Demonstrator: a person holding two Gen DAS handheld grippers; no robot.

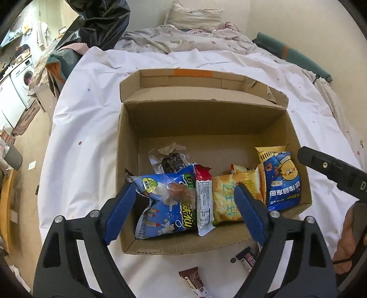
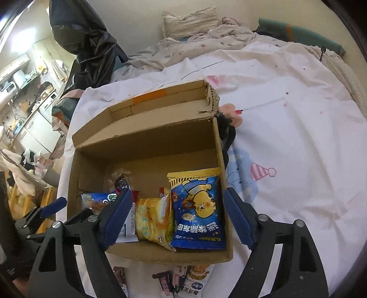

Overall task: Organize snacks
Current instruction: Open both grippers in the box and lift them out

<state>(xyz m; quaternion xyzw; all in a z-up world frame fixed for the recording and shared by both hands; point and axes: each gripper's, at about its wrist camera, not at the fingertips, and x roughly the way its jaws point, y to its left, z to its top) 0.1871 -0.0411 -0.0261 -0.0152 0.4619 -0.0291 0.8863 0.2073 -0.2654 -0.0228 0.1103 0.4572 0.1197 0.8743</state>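
Both the left gripper [image 1: 184, 206] and right gripper [image 2: 177, 216] hang with jaws released, grasping nothing, over the cardboard box [image 1: 206, 119] of snack packets at frame centre.

Home, small bedroom opening onto a kitchen/laundry nook. Bed covered with a white cartoon-print sheet [image 2: 286, 137] fills the frame; rumpled grey dotted duvet [image 1: 183, 39] and a beige waffle-weave pillow [image 1: 195, 17] at 12 o'clock against a plain cream wall. White front-loading washing machine [image 1: 24, 79] and white cabinets at 9 o'clock in the left wrist view; cluttered kitchen counter [image 2: 25, 91] at 9–10 o'clock in the right wrist view.
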